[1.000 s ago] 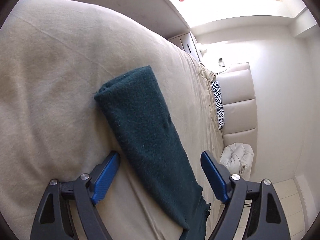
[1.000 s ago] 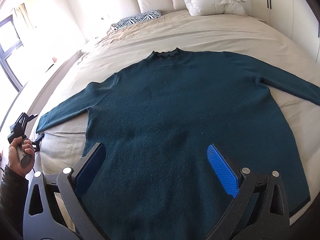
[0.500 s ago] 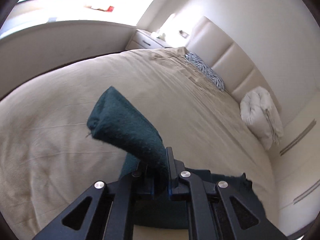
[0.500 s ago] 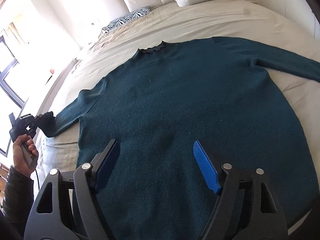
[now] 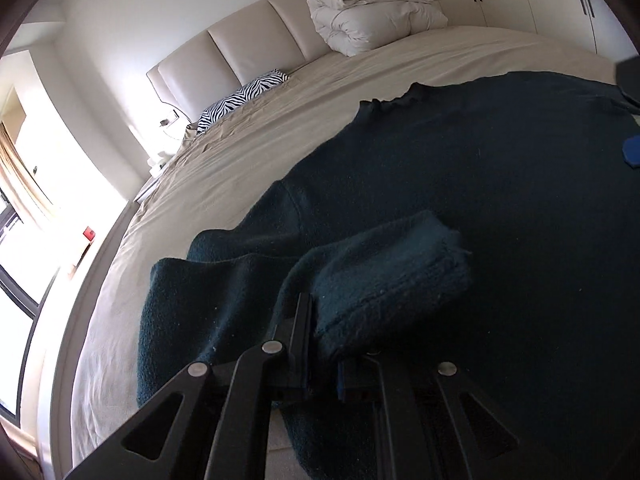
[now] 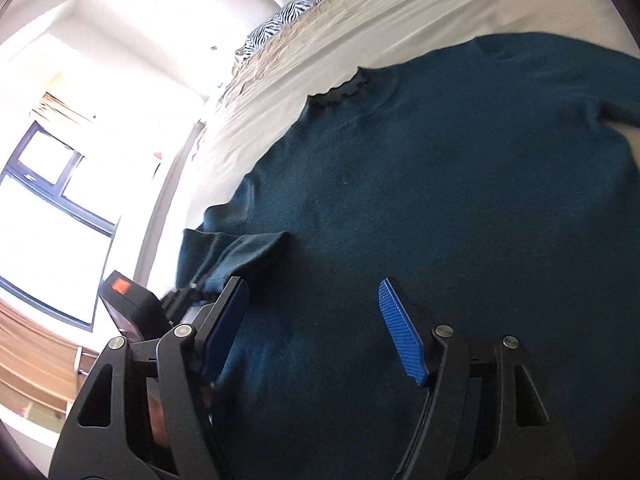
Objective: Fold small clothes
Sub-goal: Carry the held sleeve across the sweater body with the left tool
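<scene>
While sweater [image 5: 500,184] covers bed [image 5: 248,148], sleeve [image 5: 384,276] clamped

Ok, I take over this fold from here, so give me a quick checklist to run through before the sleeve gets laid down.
1. Left tongs shut on the sleeve cuff: ok.
2. Sleeve carried in over the sweater body: ok, the cuff hangs above the dark knit.
3. Right tongs free: ok, open above the body, nothing between the pads.
4. Body flat on the bed: ok where visible; the hem is out of view.
5. Other sleeve's position: cannot tell, only its start shows at the right edge of the right wrist view.
6. Collar flat: ok.
</scene>
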Demonstrator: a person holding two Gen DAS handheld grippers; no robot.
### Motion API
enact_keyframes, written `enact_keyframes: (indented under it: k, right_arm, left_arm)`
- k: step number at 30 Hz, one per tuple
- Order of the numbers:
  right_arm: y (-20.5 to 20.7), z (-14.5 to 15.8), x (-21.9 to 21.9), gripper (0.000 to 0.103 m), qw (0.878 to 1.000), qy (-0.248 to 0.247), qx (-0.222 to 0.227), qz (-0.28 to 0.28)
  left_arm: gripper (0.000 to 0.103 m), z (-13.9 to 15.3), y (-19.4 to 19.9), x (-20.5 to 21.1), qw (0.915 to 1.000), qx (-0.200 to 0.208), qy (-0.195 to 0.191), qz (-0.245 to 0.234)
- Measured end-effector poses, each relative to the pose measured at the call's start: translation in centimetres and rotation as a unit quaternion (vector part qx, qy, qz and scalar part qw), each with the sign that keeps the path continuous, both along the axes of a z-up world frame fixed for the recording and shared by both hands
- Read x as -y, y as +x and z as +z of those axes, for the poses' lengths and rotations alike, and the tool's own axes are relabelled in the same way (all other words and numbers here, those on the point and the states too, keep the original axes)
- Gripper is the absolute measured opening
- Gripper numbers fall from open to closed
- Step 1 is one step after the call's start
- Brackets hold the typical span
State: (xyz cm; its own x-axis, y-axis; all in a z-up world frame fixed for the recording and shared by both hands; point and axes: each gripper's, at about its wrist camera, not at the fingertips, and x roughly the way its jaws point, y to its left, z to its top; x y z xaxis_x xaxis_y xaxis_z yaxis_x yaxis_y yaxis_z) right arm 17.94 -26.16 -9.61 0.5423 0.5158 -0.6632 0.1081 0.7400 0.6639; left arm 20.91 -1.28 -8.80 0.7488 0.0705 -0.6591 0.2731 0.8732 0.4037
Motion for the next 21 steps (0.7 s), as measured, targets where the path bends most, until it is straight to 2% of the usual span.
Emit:
enact_keyframes:
  k: [3,6,9,13,14,17,18,19,20,21]
  right_arm:
    - [3.7,-1.7,-1.5,0.067,0.997,0.059,-0.035,0.020]
    - [6.7,-3.7,-3.6,0.066,0.990,0.116,-0.069,0.045]
    - [8.2,-5.8,-5.9,0.062,0.981,0.152,-0.104,0.057]
    - [9.7,-8.0,-7.6,0.052,0.973,0.176,-0.136,0.054]
    - [10.0,-8.2,-7.8,0.044,0.973,0.179,-0.137,0.056]
    - [10.9,-8.3,-9.1,0.031,0.976,0.158,-0.130,0.070]
    - [10.5,-8.1,-9.5,0.029,0.979,0.142,-0.122,0.076]
    - [10.6,-7.7,-9.9,0.022,0.983,0.119,-0.111,0.085]
    - [10.7,-7.2,-10.2,0.013,0.985,0.099,-0.103,0.095]
    - [10.7,-6.7,-10.2,0.010,0.987,0.086,-0.094,0.101]
  left_arm:
    - [0.013,0.0,-0.7,0.4,1.0000,0.003,-0.002,0.005]
    - [0.013,-0.1,-1.6,0.6,0.9999,0.010,0.001,0.006]
    - [0.014,-0.1,-1.9,0.5,0.9998,0.016,-0.006,0.011]
    - [0.014,0.1,-1.9,-0.3,0.9994,0.015,-0.027,0.017]
    - [0.014,0.1,-1.9,-0.4,0.9993,0.015,-0.031,0.018]
    - [0.018,0.1,-1.7,-0.5,0.9990,0.013,-0.037,0.020]
    - [0.025,0.2,-1.7,-0.6,0.9989,0.011,-0.041,0.022]
    - [0.029,0.4,-1.9,-0.9,0.9985,0.010,-0.047,0.025]
    - [0.039,0.6,-2.3,-1.3,0.9979,0.010,-0.058,0.028]
    - [0.049,1.0,-2.5,-1.7,0.9969,0.009,-0.071,0.032]
